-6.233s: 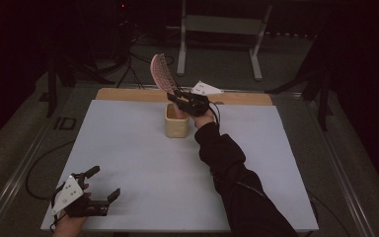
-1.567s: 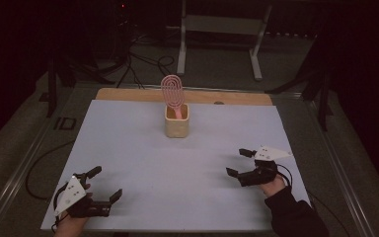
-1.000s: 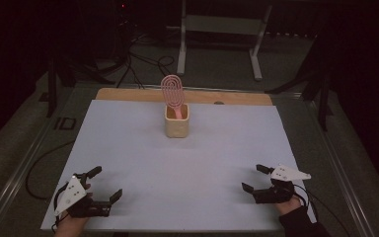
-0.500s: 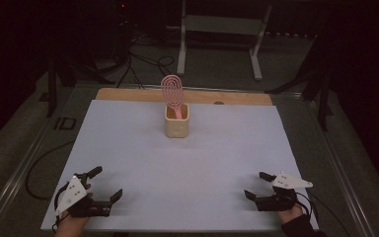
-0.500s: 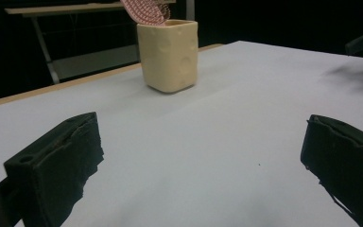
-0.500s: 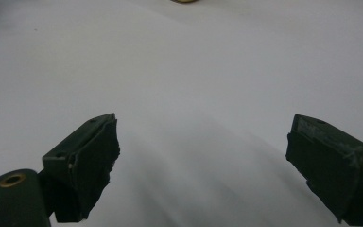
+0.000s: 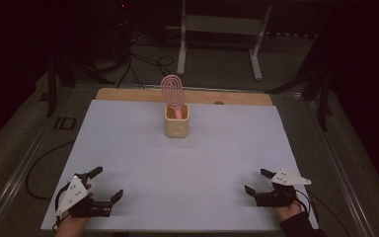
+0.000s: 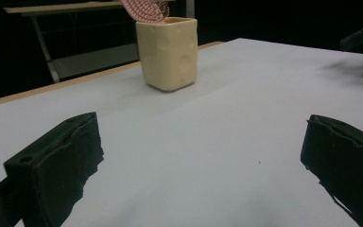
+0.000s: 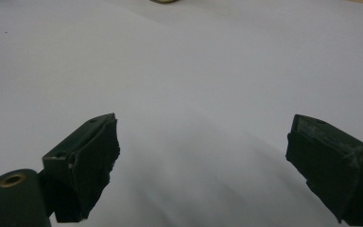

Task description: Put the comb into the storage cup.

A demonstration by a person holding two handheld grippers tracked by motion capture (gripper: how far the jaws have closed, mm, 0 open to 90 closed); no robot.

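Far beyond both grippers, spatula (image 7: 172,92) stands in cup (image 7: 176,121).

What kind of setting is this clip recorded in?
Probably a lab or studio data-collection bench: a white-covered table in a dark room, loose cables on the floor, and a metal stand behind.

It looked like a lab. Beyond the fingers (image 8: 56,161), a white-covered table (image 7: 128,148) stood amid dark floor cables (image 7: 143,59) and a metal stand (image 7: 217,29).
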